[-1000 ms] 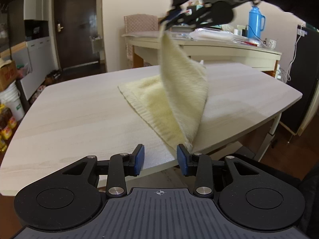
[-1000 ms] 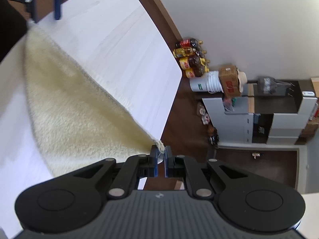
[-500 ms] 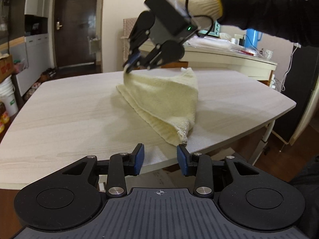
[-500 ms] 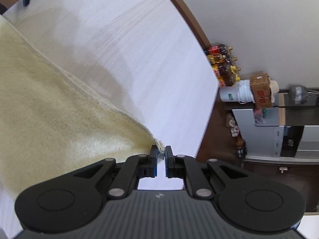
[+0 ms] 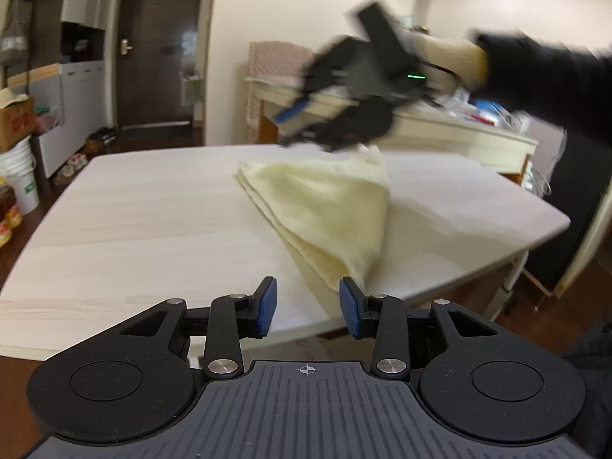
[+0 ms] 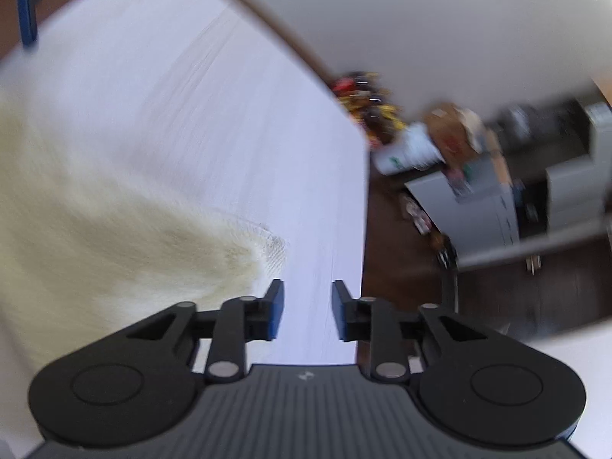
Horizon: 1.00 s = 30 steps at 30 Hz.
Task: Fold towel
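My right gripper (image 6: 308,310) hangs tilted down over the far side of the table (image 5: 134,210), its jaws just parted with only bare tabletop between them. My left gripper (image 5: 306,308) sits low at the near table edge, jaws apart and gripping nothing. The pale yellow towel (image 5: 325,206) lies folded into a triangle on the table, its near corner just beside my left gripper's right pad

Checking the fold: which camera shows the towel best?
The left wrist view: the whole triangular towel lies sharp on the table. The right wrist view shows only a blurred corner.
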Each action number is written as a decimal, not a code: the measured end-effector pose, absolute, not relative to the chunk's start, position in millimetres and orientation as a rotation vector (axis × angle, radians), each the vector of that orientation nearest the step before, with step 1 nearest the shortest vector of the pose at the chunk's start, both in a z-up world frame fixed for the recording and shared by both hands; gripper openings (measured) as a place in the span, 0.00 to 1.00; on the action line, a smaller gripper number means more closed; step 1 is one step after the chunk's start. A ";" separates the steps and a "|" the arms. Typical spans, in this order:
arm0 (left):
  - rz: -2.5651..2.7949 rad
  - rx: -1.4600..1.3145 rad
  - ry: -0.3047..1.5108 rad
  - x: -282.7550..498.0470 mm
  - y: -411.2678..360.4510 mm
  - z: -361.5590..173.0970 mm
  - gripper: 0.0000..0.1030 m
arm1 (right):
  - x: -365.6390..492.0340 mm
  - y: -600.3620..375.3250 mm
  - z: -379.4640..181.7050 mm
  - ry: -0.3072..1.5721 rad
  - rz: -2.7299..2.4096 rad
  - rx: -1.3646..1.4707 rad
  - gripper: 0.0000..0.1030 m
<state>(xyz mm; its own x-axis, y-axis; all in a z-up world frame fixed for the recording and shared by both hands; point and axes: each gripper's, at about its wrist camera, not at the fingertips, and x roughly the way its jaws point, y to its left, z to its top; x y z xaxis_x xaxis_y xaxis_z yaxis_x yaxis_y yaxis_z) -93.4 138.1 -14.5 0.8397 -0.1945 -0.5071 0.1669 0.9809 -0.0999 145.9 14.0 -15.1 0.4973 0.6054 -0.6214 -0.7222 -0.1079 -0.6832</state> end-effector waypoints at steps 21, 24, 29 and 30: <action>-0.187 0.100 0.499 -3.9 159.4 24.1 0.42 | -25.4 -28.6 -14.5 0.085 1.159 -1.037 0.32; -0.201 0.115 0.488 -2.0 155.2 23.7 0.45 | -28.2 -24.3 -23.1 0.054 1.144 -1.111 0.32; -0.205 0.112 0.496 1.6 155.5 19.3 0.45 | -26.8 -8.9 -29.9 0.012 1.138 -1.169 0.31; -0.207 0.110 0.500 2.2 156.5 18.3 0.45 | -26.5 -4.6 -31.8 0.000 1.137 -1.183 0.29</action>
<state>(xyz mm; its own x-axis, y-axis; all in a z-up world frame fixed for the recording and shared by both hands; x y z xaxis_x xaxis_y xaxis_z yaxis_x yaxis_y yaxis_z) 2.2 156.5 18.3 0.8574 -0.1700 -0.4857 0.2238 0.9731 0.0544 -26.5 -4.6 -31.8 0.4863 0.6911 -0.5347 -0.6911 -0.0703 -0.7193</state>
